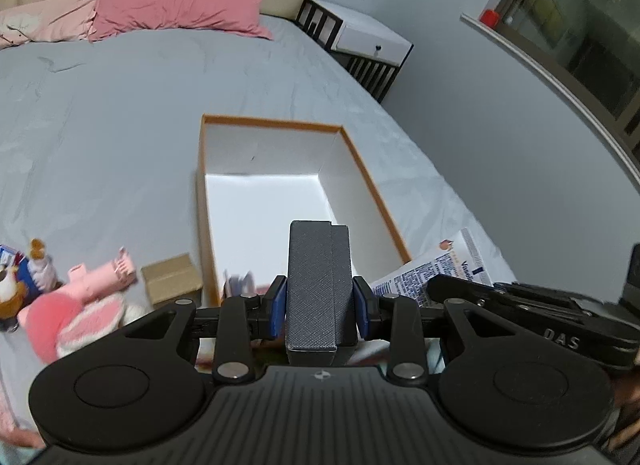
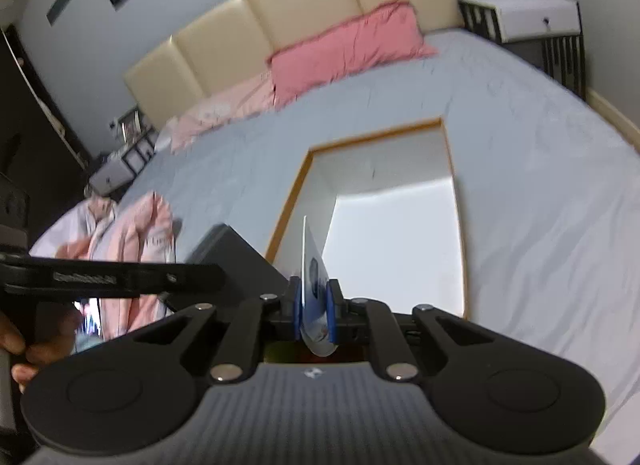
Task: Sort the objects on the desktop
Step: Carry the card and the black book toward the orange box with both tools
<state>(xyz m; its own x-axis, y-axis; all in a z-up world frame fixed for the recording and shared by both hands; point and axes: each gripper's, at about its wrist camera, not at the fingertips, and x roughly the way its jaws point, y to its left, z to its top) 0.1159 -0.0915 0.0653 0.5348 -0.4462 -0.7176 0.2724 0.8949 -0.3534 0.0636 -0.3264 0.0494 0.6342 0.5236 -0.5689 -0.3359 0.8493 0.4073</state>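
Note:
My left gripper (image 1: 319, 307) is shut on a dark grey textured case (image 1: 316, 277) and holds it over the near end of an open orange-rimmed white box (image 1: 376, 181) on the bed. My right gripper (image 2: 314, 307) is shut on a white Vaseline tube (image 2: 314, 261), seen edge-on, held above the near end of the same box (image 2: 298, 185). The tube (image 1: 436, 265) and the right gripper's body also show at the right of the left wrist view. The grey case (image 2: 232, 257) shows left of the tube in the right wrist view.
A pink plush toy (image 1: 76, 305), a small brown carton (image 1: 172, 279) and a small figure (image 1: 36, 265) lie left of the box. Pink pillows (image 1: 176, 5) lie at the headboard. A nightstand (image 1: 360, 37) stands right of the bed. Pink clothes (image 2: 132, 241) lie left.

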